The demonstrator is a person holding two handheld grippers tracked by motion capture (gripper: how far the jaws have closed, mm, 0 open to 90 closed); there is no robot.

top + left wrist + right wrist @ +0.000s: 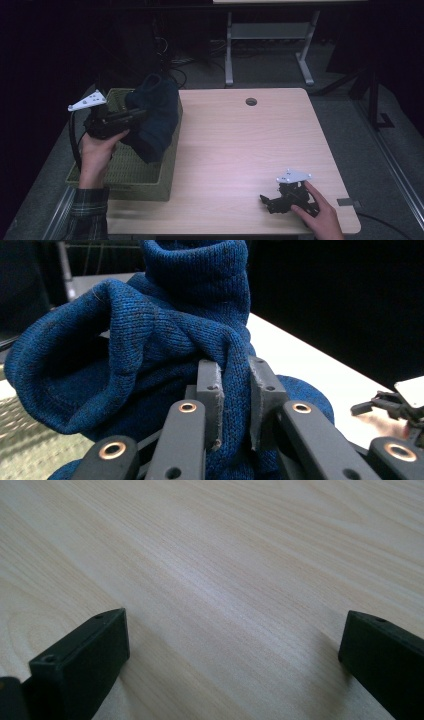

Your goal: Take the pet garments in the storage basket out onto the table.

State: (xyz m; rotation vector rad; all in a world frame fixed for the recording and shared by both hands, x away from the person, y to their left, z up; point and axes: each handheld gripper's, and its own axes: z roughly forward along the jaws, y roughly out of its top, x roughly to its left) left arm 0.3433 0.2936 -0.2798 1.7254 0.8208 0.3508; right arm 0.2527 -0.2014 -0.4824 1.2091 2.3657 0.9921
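Left gripper (131,116): jaws pressed onto a fold of the blue knit garment (155,117), pinching it; in the left gripper view the grey pads (210,390) have knit bunched in the narrow gap between them.
Left hand (97,150): at the left of the high view, plaid sleeve (90,212) at the near edge, holding the gripper over the basket.
Garment place: hanging from the left gripper above the woven basket (122,175), over its far right part, at the counter's left edge; whether its low end touches the basket I cannot tell.
Garment axis: long axis runs far to near in the high view, a rounded hump at the far end, the low end drooping toward the basket's right wall.
High view adds: whole layout, counter (240,150) with a round hole (251,101) near its far edge, both grey plates.
Left gripper view adds: knit texture, a tubular opening (200,265) pointing up, a wide rolled fold (55,370) at left; the other gripper far off at right.
Right gripper (272,202): near right on the counter under the right hand (320,215), well apart from the garment.
Right gripper view adds: jaws spread wide, bare wood grain between them.
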